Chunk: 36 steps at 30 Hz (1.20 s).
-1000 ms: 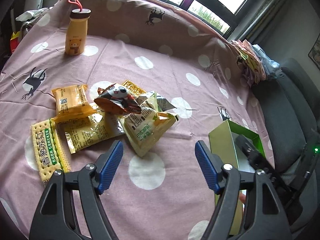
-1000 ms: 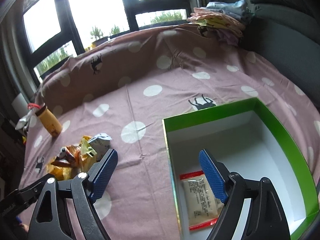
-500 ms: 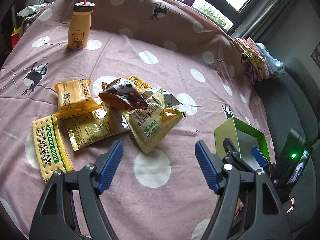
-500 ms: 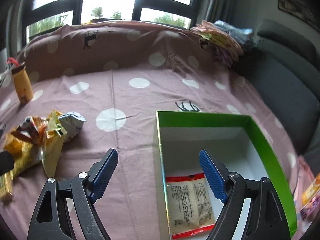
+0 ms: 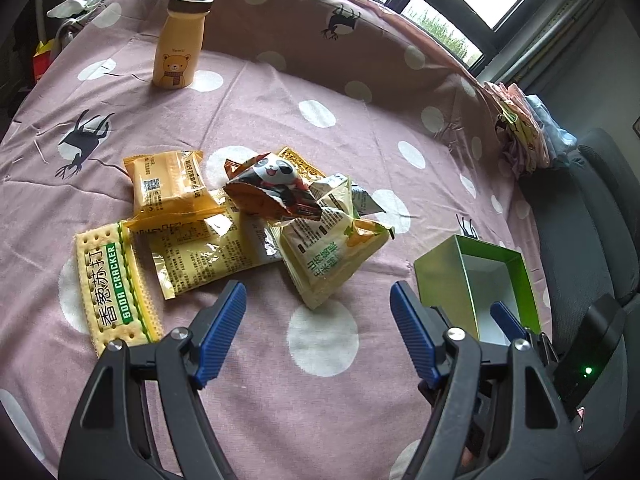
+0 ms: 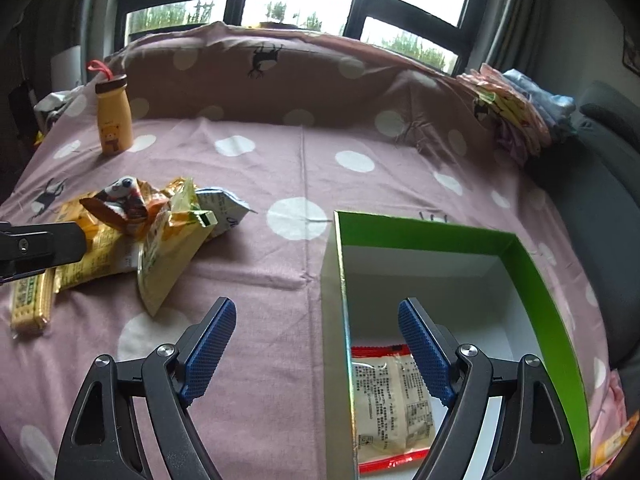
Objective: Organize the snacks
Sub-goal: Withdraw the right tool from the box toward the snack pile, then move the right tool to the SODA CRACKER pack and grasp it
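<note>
From the left wrist view, the left tool (image 5: 318, 330) hangs with its blue pads wide apart and nothing between them, above the pink polka-dot cloth covering the surface (image 5: 256, 92). Just ahead lies the heap of loose snack packets: a pale yellow-green pouch (image 5: 328, 256) nearest, a panda-printed wrapper (image 5: 276, 186) on top, an orange biscuit pack (image 5: 168, 184) and a flat soda cracker sleeve (image 5: 114, 284) to the left. A yellow bear-printed bottle (image 5: 180, 48) stands well apart.

From the right wrist view, the right tool (image 6: 316, 352) is equally wide and empty, poised over the near edge of the open green-rimmed cardboard box (image 6: 536, 276), where one red-edged white packet (image 6: 390, 404) already lies.

I judge one snack is stowed; next, a tool should close on the nearest pouch.
</note>
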Motion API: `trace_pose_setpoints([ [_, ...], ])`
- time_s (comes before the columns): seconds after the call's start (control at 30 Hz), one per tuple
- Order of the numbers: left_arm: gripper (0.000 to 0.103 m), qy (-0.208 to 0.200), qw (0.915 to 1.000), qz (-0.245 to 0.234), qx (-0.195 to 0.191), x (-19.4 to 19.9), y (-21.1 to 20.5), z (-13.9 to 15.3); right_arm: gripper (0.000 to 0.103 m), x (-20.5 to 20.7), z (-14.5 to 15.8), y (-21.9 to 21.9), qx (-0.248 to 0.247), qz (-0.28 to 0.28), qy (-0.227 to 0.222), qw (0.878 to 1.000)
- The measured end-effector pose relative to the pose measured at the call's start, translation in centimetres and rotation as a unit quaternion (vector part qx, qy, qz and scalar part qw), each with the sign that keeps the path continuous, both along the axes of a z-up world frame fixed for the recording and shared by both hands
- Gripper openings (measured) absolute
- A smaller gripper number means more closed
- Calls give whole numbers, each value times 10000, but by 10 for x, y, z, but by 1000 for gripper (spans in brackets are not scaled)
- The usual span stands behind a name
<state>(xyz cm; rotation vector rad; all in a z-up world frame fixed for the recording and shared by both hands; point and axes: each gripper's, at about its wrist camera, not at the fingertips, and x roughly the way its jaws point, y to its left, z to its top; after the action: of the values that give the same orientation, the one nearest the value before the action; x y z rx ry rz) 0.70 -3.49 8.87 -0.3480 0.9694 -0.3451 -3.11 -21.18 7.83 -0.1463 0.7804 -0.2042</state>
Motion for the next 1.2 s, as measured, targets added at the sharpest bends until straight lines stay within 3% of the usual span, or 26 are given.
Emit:
trace_pose_setpoints([
  [0.23, 75, 73, 9997, 124, 174, 2, 5, -4, 84, -3, 0, 6, 78, 153, 85, 9998],
  [0.5, 75, 86, 9980, 427, 451, 0, 22, -4, 84, -12, 24, 5, 357, 188, -385, 9984],
  [0.6, 75, 139, 9968, 581, 528, -2, 33, -5, 84, -14, 36, 3, 746, 189, -648, 9949],
  [0.67, 75, 140, 9939, 764, 788, -2, 43, -7, 84, -13, 41, 2, 1150, 192, -741, 9904],
  [0.8, 75, 281, 9884, 1076, 1032, -3, 64, -12, 84, -4, 40, 10, 1868, 435, -553, 9799],
  [0.97, 75, 371, 9829, 1371, 1175, -5, 90, -16, 84, 9, 32, 36, 1999, 610, -320, 9774],
  [1.2, 75, 453, 9742, 1742, 1360, -8, 114, -20, 84, 34, 16, 73, 2708, 907, 150, 9582],
])
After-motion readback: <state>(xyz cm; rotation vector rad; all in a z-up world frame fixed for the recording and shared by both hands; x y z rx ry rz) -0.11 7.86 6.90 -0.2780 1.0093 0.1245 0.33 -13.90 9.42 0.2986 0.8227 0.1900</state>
